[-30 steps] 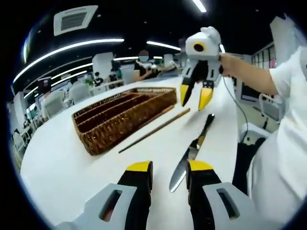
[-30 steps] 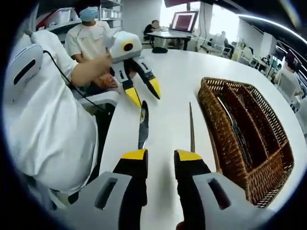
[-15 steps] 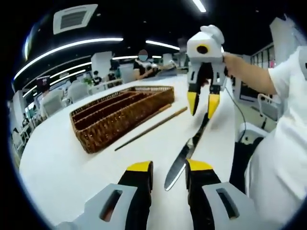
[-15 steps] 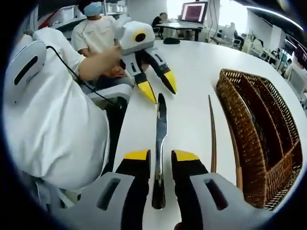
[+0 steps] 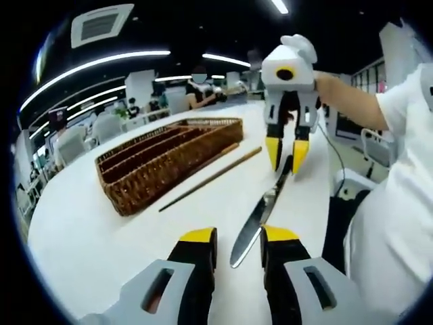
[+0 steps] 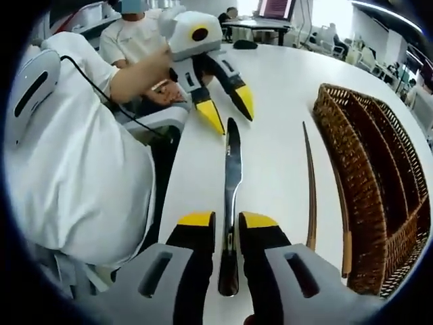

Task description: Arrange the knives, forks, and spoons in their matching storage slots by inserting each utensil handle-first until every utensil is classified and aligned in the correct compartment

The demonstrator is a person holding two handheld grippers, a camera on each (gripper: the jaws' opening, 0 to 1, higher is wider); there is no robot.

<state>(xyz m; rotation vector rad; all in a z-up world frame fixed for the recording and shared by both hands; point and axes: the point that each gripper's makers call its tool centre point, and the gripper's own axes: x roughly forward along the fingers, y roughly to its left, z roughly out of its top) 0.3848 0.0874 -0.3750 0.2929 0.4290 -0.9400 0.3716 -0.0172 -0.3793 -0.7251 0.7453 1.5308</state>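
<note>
A silver table knife lies flat on the white table. Its blade tip points between the jaws of my left gripper, which is open and apart from it. My right gripper comes down from the upper right, jaws astride the far handle end. In the right gripper view the knife runs straight ahead. Its handle sits between the jaws of my right gripper, narrowed but with slim gaps on both sides. The left gripper hovers open at the blade tip. The woven basket, with long compartments, stands left of the knife.
A brown wooden chopstick lies between the knife and the basket. That chopstick has a second stick lying against the basket wall. The person's white shirt crowds the table edge. Another person sits behind.
My right gripper has moved over the knife, so the handle now lies between its jaws, which have narrowed. The left gripper has barely moved. The knife still lies on the table.
</note>
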